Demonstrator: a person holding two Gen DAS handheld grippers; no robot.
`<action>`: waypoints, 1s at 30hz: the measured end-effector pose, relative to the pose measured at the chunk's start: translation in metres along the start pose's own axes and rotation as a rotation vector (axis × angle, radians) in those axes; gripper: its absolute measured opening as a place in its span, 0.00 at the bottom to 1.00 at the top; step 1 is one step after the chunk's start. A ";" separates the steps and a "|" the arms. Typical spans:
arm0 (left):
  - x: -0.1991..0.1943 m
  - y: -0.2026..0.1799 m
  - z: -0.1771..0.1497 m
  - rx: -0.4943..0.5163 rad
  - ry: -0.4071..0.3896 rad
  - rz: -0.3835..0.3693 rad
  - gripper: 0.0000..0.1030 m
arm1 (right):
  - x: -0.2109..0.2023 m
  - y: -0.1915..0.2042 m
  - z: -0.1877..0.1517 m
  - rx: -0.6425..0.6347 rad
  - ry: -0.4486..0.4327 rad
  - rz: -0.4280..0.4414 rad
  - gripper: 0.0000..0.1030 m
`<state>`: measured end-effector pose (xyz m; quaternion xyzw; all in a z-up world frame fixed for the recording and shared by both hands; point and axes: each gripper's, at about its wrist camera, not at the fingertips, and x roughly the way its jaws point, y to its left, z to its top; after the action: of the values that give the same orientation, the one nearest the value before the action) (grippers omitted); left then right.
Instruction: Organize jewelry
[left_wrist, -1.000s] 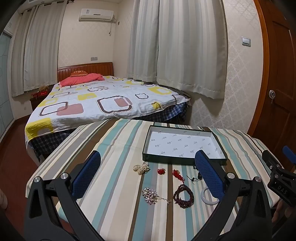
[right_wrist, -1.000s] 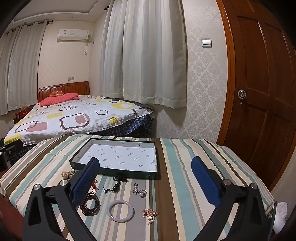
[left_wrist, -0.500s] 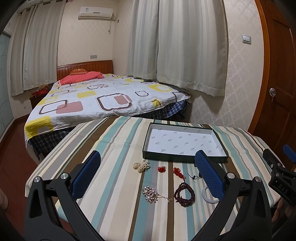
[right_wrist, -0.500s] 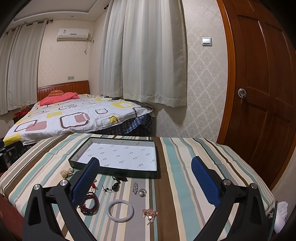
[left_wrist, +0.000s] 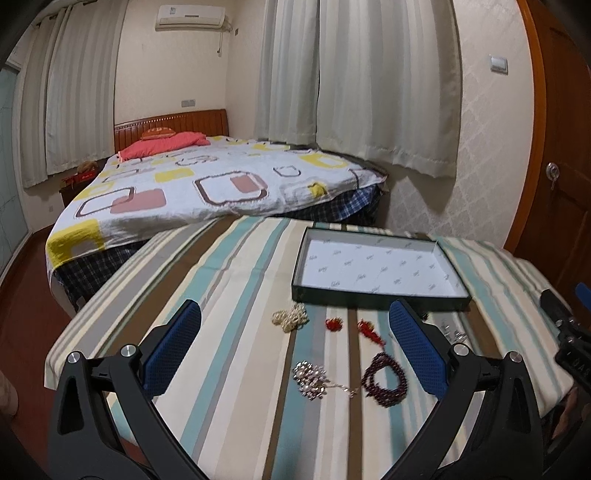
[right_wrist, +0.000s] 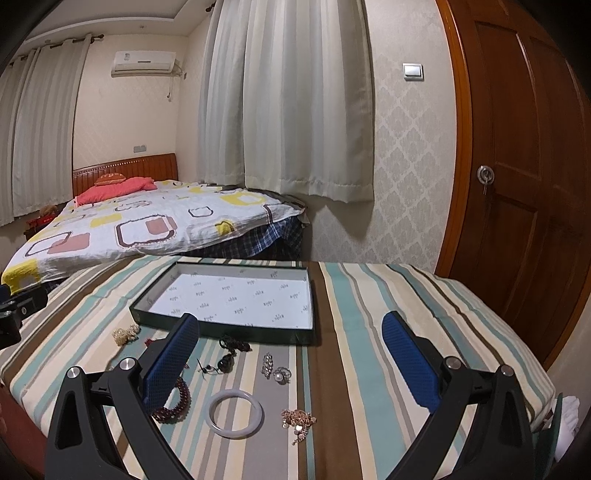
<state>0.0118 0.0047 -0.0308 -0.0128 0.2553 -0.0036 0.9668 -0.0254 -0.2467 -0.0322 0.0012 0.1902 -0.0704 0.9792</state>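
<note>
bed (left_wrist: 207, 184) far left, patterned quilt | cream curtains (right_wrist: 295, 99) | wood door (right_wrist: 528, 184) right | AC unit (left_wrist: 190, 16) high on wall

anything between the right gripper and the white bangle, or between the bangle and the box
Nothing visible blocks the open right gripper from the white bangle. Toward the empty box, a black pendant and dark beads lie on the cloth; lifting over clears them.
</note>
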 end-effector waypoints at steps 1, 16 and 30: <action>0.006 0.001 -0.006 0.007 0.013 0.004 0.96 | 0.003 -0.001 -0.004 0.001 0.002 0.001 0.94; 0.097 -0.001 -0.060 0.004 0.285 0.004 0.96 | 0.058 -0.024 -0.069 0.040 0.226 0.009 0.94; 0.131 -0.013 -0.074 0.043 0.377 -0.026 0.62 | 0.083 -0.019 -0.077 0.128 0.259 0.057 0.94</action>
<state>0.0892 -0.0113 -0.1590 0.0052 0.4316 -0.0239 0.9017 0.0195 -0.2751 -0.1346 0.0780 0.3099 -0.0539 0.9460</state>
